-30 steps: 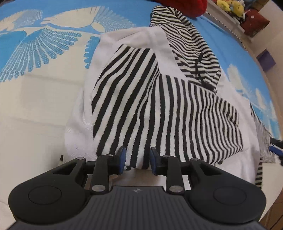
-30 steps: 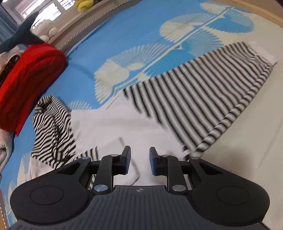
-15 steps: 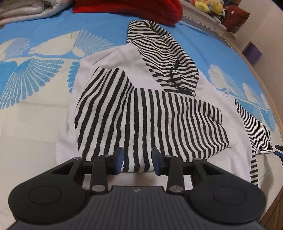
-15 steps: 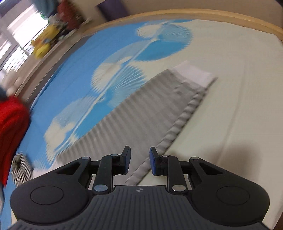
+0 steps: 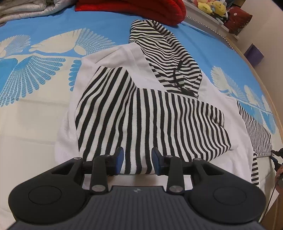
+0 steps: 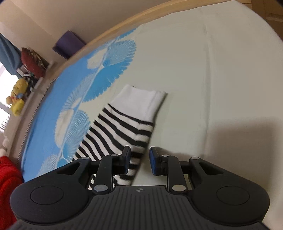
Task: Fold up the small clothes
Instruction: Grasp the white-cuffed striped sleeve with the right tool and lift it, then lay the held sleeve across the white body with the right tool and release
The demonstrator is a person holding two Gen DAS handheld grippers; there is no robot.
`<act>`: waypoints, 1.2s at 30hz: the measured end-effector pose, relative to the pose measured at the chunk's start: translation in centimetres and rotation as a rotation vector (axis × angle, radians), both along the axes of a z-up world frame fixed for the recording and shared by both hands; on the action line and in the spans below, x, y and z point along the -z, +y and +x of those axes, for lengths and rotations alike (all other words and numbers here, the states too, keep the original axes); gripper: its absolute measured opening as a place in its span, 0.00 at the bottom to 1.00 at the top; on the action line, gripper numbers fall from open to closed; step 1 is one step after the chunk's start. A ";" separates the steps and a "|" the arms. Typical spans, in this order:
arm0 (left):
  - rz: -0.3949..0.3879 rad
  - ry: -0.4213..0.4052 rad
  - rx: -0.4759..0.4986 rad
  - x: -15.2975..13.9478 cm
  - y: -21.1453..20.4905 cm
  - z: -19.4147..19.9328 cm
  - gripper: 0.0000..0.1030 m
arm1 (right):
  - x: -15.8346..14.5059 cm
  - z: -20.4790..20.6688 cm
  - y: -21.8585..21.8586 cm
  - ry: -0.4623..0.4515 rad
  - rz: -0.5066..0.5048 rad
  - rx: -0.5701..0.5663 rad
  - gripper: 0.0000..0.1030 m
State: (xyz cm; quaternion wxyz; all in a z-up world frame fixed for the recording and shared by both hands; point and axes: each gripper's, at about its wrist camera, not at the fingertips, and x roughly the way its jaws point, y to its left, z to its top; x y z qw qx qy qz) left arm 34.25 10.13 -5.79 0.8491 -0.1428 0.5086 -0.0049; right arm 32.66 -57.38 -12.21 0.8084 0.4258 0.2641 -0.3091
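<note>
Two views show one striped hoodie (image 5: 152, 113) spread on the bed (image 5: 26, 115). In the left wrist view, the left gripper (image 5: 138, 161) hovers at the near edge of a striped sleeve (image 5: 141, 123) folded across the white body; its jaws stand spread, empty, with the sleeve's edge lying between and below them. The striped hood (image 5: 159, 53) lies beyond, drawstring (image 5: 176, 77) trailing, and a red blanket (image 5: 141, 8) sits at the far side. In the right wrist view, the right gripper (image 6: 138, 161) is over the other sleeve (image 6: 120, 134), stretched out flat on the bed, its white cuff (image 6: 141, 100) farthest away. These jaws are spread too, holding nothing; the sleeve's edge runs between them. The knit looks soft, light and limp, so it will likely sag and drag when lifted and keep no shape of its own. A good hold would be the ribbed cuff or the sleeve's doubled edge, pinching both layers so one does not slip free, then carrying it low across the body.
</note>
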 end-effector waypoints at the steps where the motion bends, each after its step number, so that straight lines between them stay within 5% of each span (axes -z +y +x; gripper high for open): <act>1: -0.001 0.000 -0.001 0.0 0.1 0.0 0.37 | 0.1 0.1 -0.1 -0.014 0.006 0.002 0.23; 5: -0.005 -0.001 -0.008 -0.1 0.4 -0.1 0.37 | 1.0 1.0 -0.1 -0.051 -0.020 -0.008 0.21; 8: -0.012 -0.004 -0.017 -0.2 0.8 -0.1 0.37 | 0.7 1.3 0.2 -0.055 -0.044 0.001 0.06; 14: -0.032 -0.014 -0.046 -0.8 2.0 -0.2 0.37 | -4.2 4.0 5.0 0.019 -0.343 -0.043 0.05; 17: -0.057 -0.030 -0.075 -1.6 3.0 -0.3 0.37 | -8.3 5.9 11.0 0.034 -0.550 -0.160 0.04; 21: -0.083 -0.056 -0.113 -2.7 4.6 -0.4 0.37 | -13.6 6.0 26.0 -0.181 -0.799 -0.561 0.04; 25: -0.115 -0.062 -0.169 -3.2 6.5 -0.7 0.37 | -14.3 3.7 39.4 -0.361 -0.656 -1.087 0.05; 27: -0.129 -0.069 -0.185 -3.6 7.3 -0.8 0.37 | -12.9 3.4 43.9 -0.282 -0.477 -1.323 0.05; 29: -0.135 -0.074 -0.193 -3.9 7.8 -1.0 0.37 | -11.3 2.7 46.8 -0.137 -0.368 -1.439 0.05; 33: -0.150 -0.079 -0.216 -4.0 8.4 -1.1 0.37 | -10.9 2.7 46.2 0.111 -0.290 -1.287 0.13; 36: -0.163 -0.065 -0.234 -3.6 8.4 -1.0 0.37 | -11.0 3.0 43.5 0.126 -0.211 -1.138 0.16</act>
